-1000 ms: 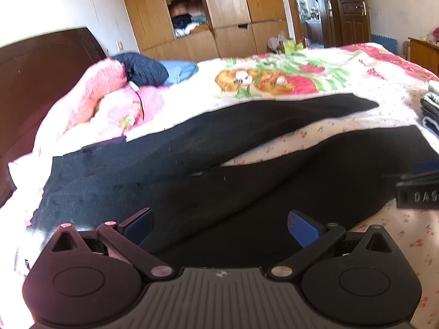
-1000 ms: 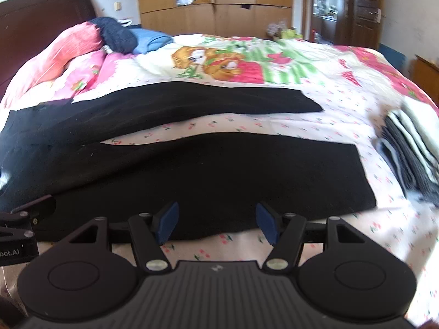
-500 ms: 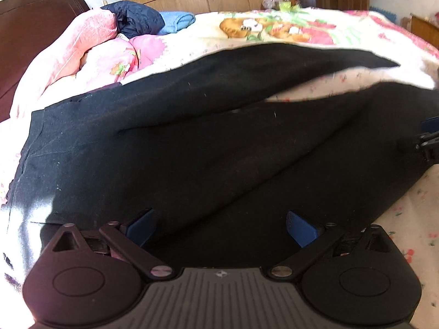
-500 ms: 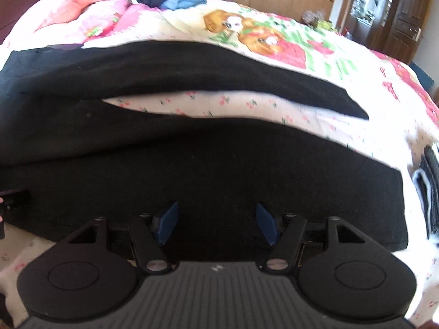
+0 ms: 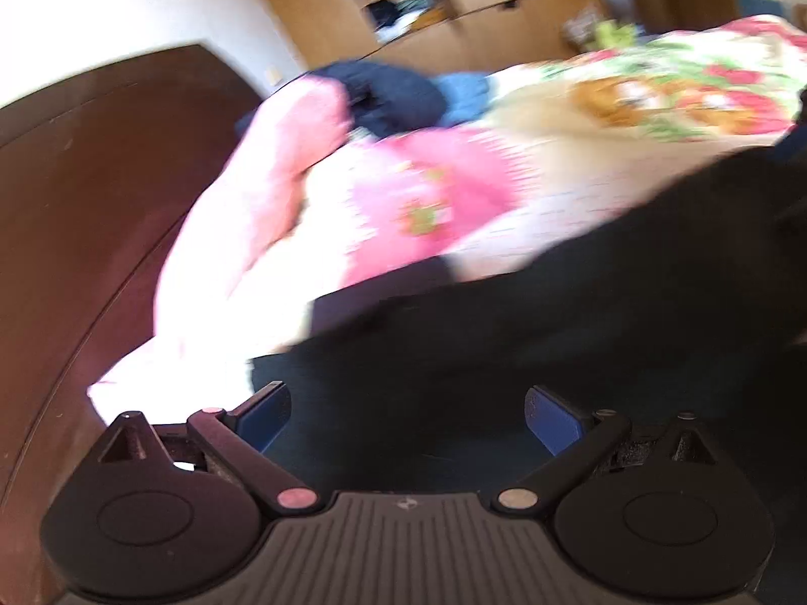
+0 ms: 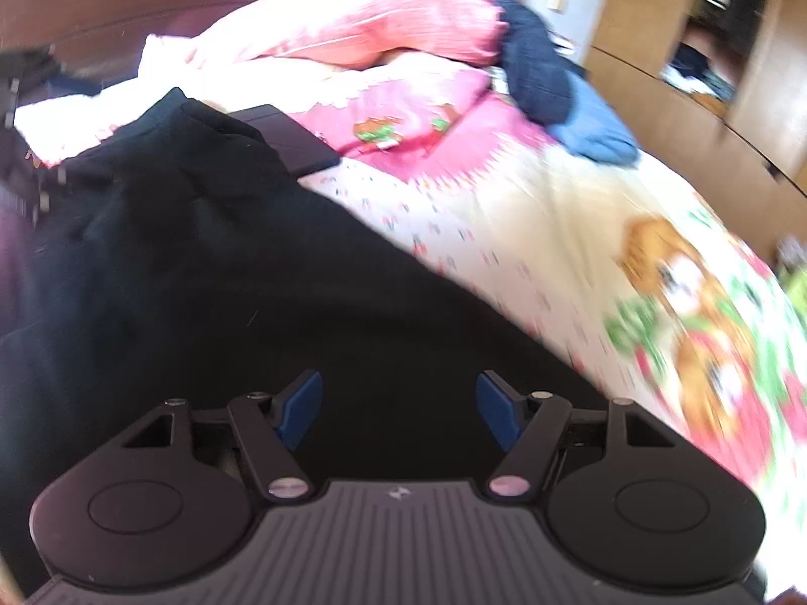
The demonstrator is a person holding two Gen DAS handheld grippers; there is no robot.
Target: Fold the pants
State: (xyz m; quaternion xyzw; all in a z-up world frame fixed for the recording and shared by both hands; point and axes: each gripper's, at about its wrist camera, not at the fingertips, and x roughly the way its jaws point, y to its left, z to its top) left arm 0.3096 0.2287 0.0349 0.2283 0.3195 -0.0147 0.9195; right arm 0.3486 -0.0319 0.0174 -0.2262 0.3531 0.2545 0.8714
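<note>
The black pants [image 5: 580,333] lie spread on the floral bedsheet [image 5: 580,186]. In the left wrist view my left gripper [image 5: 407,416] is open, low over the black cloth near its waist end by the pillows. In the right wrist view the pants [image 6: 212,277] fill the left and middle. My right gripper [image 6: 399,406] is open and empty just above the black cloth. Both views are blurred by motion. The pant leg ends are out of view.
Pink pillows [image 5: 282,186] and a dark blue garment [image 5: 398,96] lie at the head of the bed, against the dark wooden headboard [image 5: 85,191]. A blue cloth [image 6: 595,131] lies beside them. Wooden wardrobes [image 5: 479,5] stand behind the bed.
Both grippers have swung left toward the head of the bed and the waist end of the pants. The views are now tilted and blurred. Both grippers stay open.
</note>
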